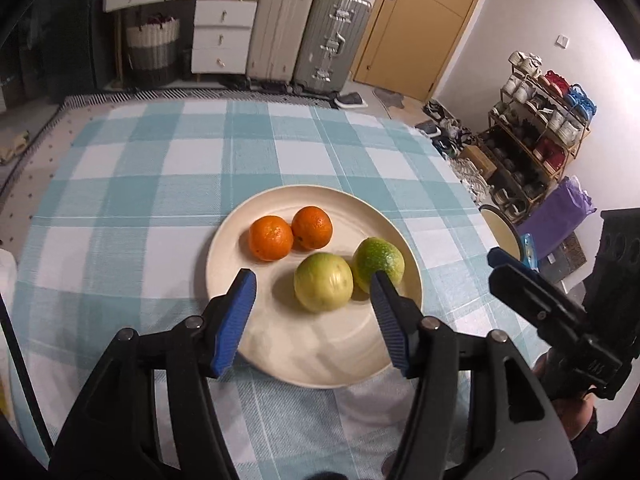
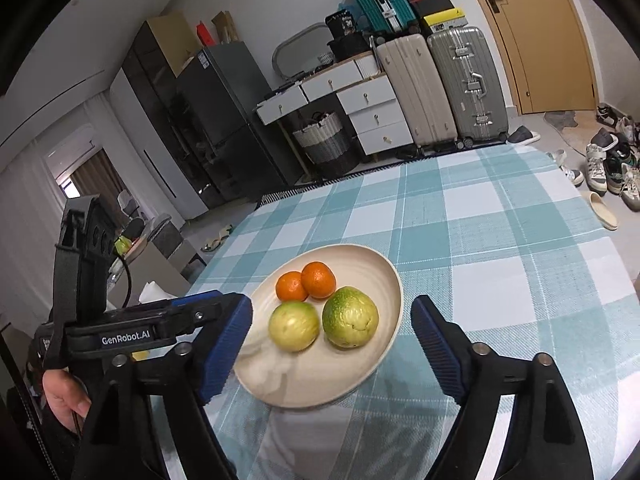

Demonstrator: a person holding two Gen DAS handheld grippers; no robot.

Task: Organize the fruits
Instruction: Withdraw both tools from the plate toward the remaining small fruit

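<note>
A cream plate sits on the checked tablecloth. On it lie two oranges, a pale yellow-green guava and a greener guava. My left gripper hangs open above the plate's near half, nothing between its blue pads. My right gripper is open wide, its pads apart from both guavas. In the left wrist view the right gripper shows at the right edge. The left gripper shows at the left of the right wrist view.
Suitcases, white drawers and a woven basket stand beyond the table's far edge. A shoe rack and shoes lie to the right. A hand holds the left gripper.
</note>
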